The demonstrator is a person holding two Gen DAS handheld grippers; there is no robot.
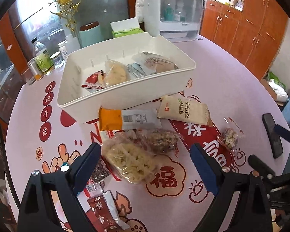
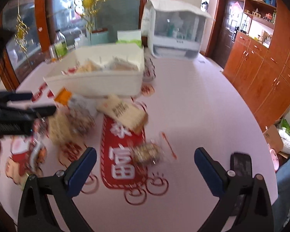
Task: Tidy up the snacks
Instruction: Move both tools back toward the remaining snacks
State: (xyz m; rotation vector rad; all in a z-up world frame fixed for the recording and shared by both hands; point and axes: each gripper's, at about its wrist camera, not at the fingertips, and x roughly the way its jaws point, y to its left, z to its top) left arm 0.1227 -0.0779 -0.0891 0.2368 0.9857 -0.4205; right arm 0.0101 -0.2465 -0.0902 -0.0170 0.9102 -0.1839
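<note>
A white bin holds several wrapped snacks; it also shows in the right wrist view. Loose snacks lie in front of it: a pale puffed rice cake, a brown nut bar, an orange-and-grey packet, a cream cracker pack and a small nut cluster. My left gripper is open, low over the rice cake. My right gripper is open around the nut cluster, above the table. The right wrist view is blurred.
A white lidded cabinet, a mint canister, a tissue box and bottles stand behind the bin. A dark phone lies at the table's right edge. Red packets lie near me.
</note>
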